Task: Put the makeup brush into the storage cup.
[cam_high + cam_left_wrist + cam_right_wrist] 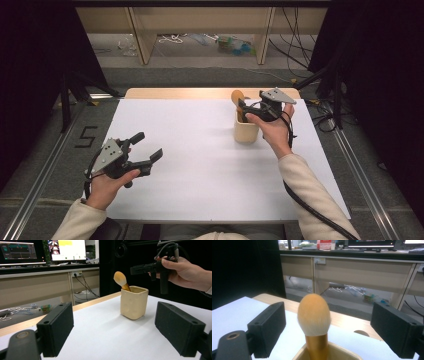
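A cream square cup (pixel 246 131) stands on the white table top (pixel 200 165), toward the back right. A makeup brush (pixel 238 97) with a gold handle and an orange-tipped head stands in it, head up and leaning toward the far edge. My right gripper (pixel 242 111) hovers over the cup, open, the brush head (pixel 314 314) between its jaws without touching either. The cup (pixel 134 302) and brush (pixel 121 279) also show in the left gripper view, with the right gripper (pixel 136 269) above them. My left gripper (pixel 150 145) rests open and empty at the table's front left.
A wooden strip (pixel 180 93) runs along the table's far edge. Beyond it stand desk legs, with cables and small items on the floor (pixel 235 46). Metal rails (pixel 45 170) flank the table. Monitors (pixel 67 250) stand on a desk in the background.
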Available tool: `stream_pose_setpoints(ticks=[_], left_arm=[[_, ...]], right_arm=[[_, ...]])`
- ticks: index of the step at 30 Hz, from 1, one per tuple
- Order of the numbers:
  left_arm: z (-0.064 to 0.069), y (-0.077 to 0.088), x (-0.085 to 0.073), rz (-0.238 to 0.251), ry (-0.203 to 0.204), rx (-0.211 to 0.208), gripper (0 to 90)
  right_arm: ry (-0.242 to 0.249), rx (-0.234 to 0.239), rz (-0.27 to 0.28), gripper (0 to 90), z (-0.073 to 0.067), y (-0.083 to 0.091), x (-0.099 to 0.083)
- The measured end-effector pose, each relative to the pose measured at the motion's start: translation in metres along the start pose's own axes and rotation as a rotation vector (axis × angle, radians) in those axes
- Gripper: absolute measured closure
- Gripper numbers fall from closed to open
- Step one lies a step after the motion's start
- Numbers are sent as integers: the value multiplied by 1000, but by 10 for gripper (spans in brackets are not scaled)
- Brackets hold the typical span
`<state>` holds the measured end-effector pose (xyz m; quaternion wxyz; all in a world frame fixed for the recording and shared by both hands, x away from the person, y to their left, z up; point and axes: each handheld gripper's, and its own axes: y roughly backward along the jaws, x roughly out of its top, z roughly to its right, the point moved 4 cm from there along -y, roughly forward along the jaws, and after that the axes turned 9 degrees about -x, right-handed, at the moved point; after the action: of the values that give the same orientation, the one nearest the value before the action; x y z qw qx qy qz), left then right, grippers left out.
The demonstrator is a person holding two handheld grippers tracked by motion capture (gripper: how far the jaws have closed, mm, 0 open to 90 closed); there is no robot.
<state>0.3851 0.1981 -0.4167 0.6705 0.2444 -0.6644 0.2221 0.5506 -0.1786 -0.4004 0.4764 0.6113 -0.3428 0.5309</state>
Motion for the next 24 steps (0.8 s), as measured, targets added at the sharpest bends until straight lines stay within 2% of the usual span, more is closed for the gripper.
stream_pose_setpoints(ticks=[6, 10, 13, 14, 15, 24], left_arm=[[0, 0, 0, -1, -2, 0, 151], [0, 0, 0, -1, -2, 1, 151], [0, 0, 0, -2, -2, 1, 151], [0, 0, 0, -2, 0, 1, 151], [0, 0, 0, -1, 0, 1, 151], [-1, 1, 0, -4, -4, 5, 151]], right_arm=[[3, 13, 18, 134, 0, 1, 0], [9, 15, 4, 132, 0, 4, 0], [15, 12, 16, 129, 1, 7, 0], [19, 13, 2, 129, 1, 9, 0], [15, 12, 14, 128, 1, 10, 0], [29, 29, 13, 119, 1, 20, 1]])
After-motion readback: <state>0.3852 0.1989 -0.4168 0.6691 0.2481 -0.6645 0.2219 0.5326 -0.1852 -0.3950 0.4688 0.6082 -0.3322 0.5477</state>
